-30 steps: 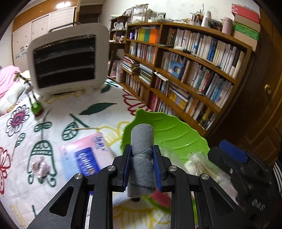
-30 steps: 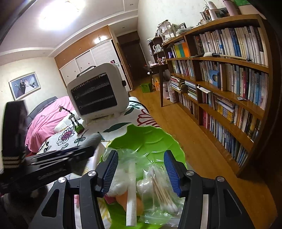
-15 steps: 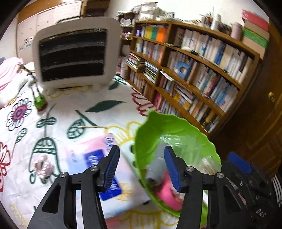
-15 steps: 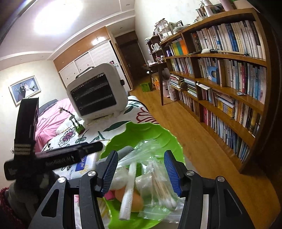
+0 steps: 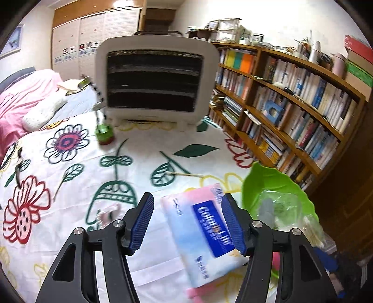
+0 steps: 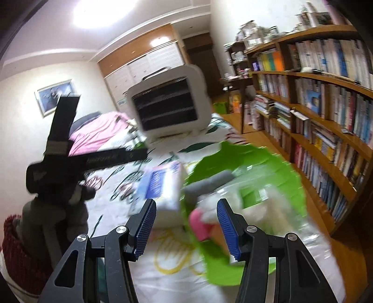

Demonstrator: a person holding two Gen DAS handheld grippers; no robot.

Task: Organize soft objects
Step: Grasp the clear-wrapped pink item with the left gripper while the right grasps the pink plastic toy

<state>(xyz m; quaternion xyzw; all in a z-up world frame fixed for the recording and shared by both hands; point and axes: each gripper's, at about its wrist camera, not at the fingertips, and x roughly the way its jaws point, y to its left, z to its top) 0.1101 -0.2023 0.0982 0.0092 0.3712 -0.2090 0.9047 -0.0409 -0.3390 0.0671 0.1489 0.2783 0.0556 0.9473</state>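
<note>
My left tool [image 5: 187, 222] is opening, holding nothing, above the flowered bed cover [image 5: 70, 163]. My right tool [image 6: 186, 227] is loose too. Bookshelves [image 5: 291, 105] fill the right side.

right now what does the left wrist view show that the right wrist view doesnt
Only the left wrist view shows the small green pot in front of the heater and the thin stick lying on the floral sheet.

Only the right wrist view shows the left hand-held gripper from the side, the framed picture on the wall and the ceiling light.

Both show the tissue pack, the green bowl with the grey roll in it, the heater and the bookshelf.
</note>
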